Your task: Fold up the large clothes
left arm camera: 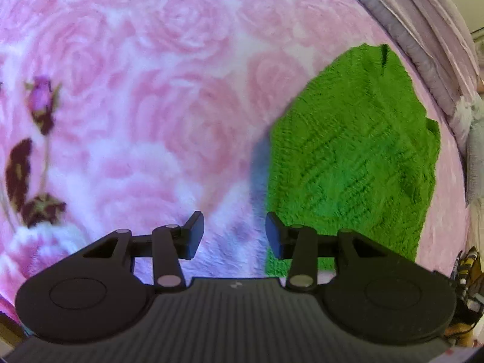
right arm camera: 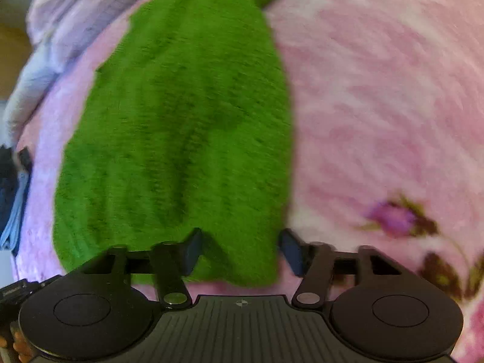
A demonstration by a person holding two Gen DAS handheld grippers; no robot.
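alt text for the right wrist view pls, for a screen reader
A fuzzy green garment lies flat on a pink rose-print blanket, seen from above the right gripper. Its jaws are open over the garment's near right corner, holding nothing. The picture is motion-blurred.

Motion blur smears the green sweater [right arm camera: 181, 115], perhaps hiding its folds.

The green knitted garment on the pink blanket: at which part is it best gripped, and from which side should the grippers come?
Probably at the near edge of the green knitted garment, one gripper per near corner, coming down from above. It lies flat on the pink rose blanket, so only its borders offer a lip to pinch. The right gripper hangs open over that near corner; the left gripper is open beside it.
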